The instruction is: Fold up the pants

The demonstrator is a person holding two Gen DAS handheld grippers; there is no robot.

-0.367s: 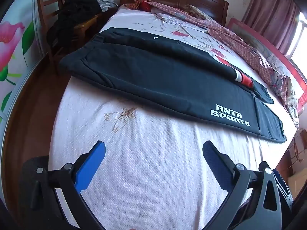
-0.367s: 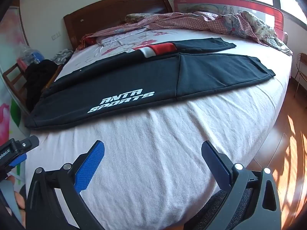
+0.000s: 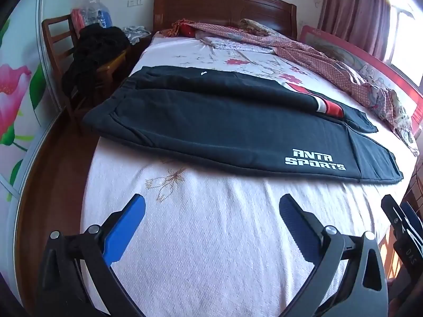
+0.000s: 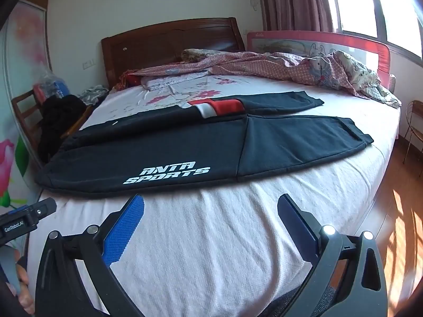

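Black pants [image 3: 211,121] with white "ANTA SPORTS" lettering and a red and white band lie flat across the bed, waist to the left, cuffs to the right. They also show in the right wrist view [image 4: 185,148]. My left gripper [image 3: 211,208] is open and empty over the bare sheet, well short of the pants' near edge. My right gripper [image 4: 210,207] is open and empty, just short of the near edge below the lettering. The other gripper's body shows at the right edge of the left wrist view [image 3: 401,227] and at the left edge of the right wrist view [image 4: 23,220].
The bed [image 3: 211,251] has a pale pink sheet and a wooden headboard [image 3: 224,5]. A rumpled quilt [image 4: 290,66] lies along the far side by a red rail [image 4: 317,42]. A wooden chair [image 3: 87,58] piled with dark clothes stands at the left. Wood floor surrounds the bed.
Both cameras have tilted up and pulled back a little, so more of the room and headboard shows. The pants have not moved. Both grippers stay open.
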